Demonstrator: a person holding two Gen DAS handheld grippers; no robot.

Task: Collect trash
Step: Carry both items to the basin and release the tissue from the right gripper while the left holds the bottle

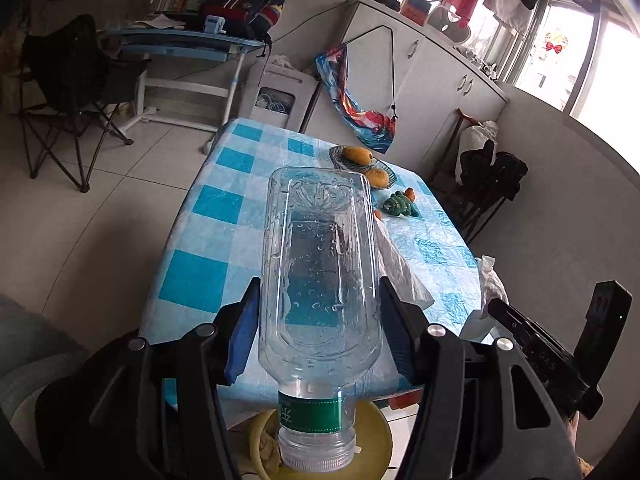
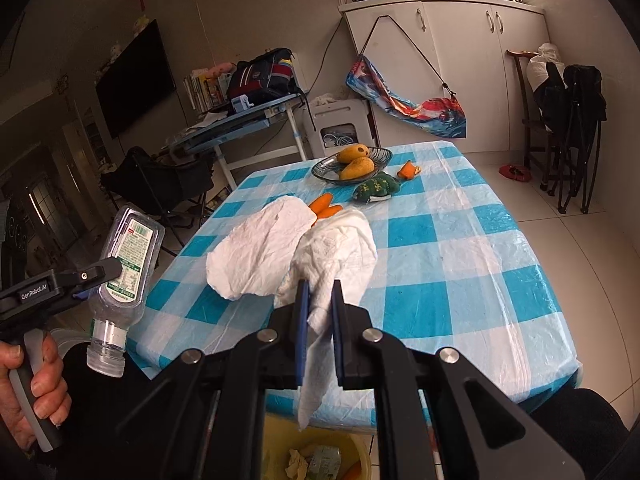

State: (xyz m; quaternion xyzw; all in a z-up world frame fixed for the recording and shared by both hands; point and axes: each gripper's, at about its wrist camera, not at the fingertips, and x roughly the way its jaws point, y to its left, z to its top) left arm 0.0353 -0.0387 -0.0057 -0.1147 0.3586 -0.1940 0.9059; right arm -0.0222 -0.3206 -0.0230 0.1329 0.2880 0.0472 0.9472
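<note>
From the left wrist view, the left gripper (image 1: pixel 316 344) is clamped across an empty clear plastic bottle (image 1: pixel 320 280), cap end hanging down over the yellow bin (image 1: pixel 376 432) that sits below the near edge of the checked table (image 1: pixel 200 240). I'd say the mouth should hang squarely over the bin before those jaws let go, since a light bottle can bounce off a rim. From the right wrist view, the right gripper (image 2: pixel 319 320) is pinched together on a white paper towel (image 2: pixel 340 256), its tail dangling toward the bin; a second towel (image 2: pixel 252 256) lies on the table just beside it, partly covering some orange peel (image 2: pixel 326 205). Lifting clear before pulling back should keep the neighbouring towel from dragging along.
</note>
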